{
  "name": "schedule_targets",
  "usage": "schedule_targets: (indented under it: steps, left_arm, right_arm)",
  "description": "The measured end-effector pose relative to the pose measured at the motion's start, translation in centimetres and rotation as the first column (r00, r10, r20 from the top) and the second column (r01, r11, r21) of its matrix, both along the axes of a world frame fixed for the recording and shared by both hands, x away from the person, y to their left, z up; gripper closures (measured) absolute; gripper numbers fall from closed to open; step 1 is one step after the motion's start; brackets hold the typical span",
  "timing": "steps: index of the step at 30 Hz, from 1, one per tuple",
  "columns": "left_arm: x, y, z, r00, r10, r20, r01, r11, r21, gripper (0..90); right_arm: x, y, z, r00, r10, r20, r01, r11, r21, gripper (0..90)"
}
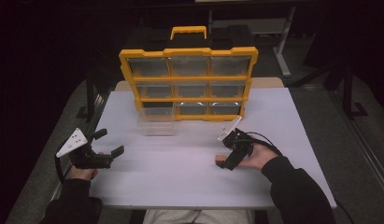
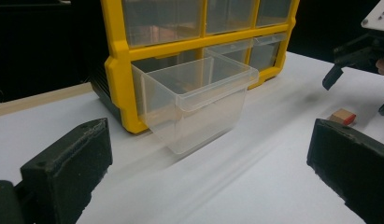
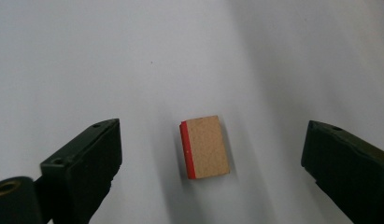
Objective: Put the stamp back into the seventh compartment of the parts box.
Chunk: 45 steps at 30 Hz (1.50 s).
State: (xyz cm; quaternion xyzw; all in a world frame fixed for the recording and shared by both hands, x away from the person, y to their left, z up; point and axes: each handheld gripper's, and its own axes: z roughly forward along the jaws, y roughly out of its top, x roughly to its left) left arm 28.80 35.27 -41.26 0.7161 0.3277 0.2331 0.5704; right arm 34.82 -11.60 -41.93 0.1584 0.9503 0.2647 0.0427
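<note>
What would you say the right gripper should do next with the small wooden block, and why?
Probably lower a little and close on the wooden block. The right gripper hangs open with the block lying loose on the white table between its jaws, neither pad touching it.

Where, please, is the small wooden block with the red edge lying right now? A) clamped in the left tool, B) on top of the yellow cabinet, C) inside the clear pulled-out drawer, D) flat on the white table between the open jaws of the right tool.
D: the right gripper view shows the block lying flat on the white table, untouched, with the right tool open around it.
</note>
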Motion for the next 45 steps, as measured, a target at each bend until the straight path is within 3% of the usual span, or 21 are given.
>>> schedule_targets:
  steps: [11,19,21,27,33,45]
  left_arm:
    - [0.0,0.0,0.0,1.0,-0.001,0.001,0.001,1.0,0.001,0.0]
    - [0.0,0.0,0.0,1.0,0.003,0.002,-0.003,1.0,0.002,0.0]
    - [0.0,0.0,0.0,1.0,0.004,0.003,-0.004,1.0,0.002,0.0]
    - [0.0,-0.1,0.0,1.0,0.003,0.002,-0.003,1.0,0.003,0.0]
    - [0.0,0.0,0.0,1.0,0.003,0.003,-0.003,1.0,0.003,0.0]
    - [0.0,0.0,0.0,1.0,0.005,0.005,-0.005,1.0,0.004,0.0]
  right_arm:
    - [0.5,0.7,-1.0,0.9994,0.028,-0.018,-0.028,0.9994,-0.022,16.9]
    - [1.1,0.4,-1.7,0.9976,0.036,-0.06,-0.039,0.9979,-0.052,35.8]
    - [1.1,0.4,-1.7,0.9977,0.034,-0.059,-0.037,0.9978,-0.055,36.7]
    - [0.9,0.4,-1.7,0.9976,0.053,-0.044,-0.055,0.9969,-0.056,53.2]
    - [0.7,0.7,-1.6,0.9963,0.076,-0.041,-0.078,0.9952,-0.059,62.7]
    - [0.6,0.6,-0.7,0.9967,0.07,-0.04,-0.072,0.9961,-0.052,65.2]
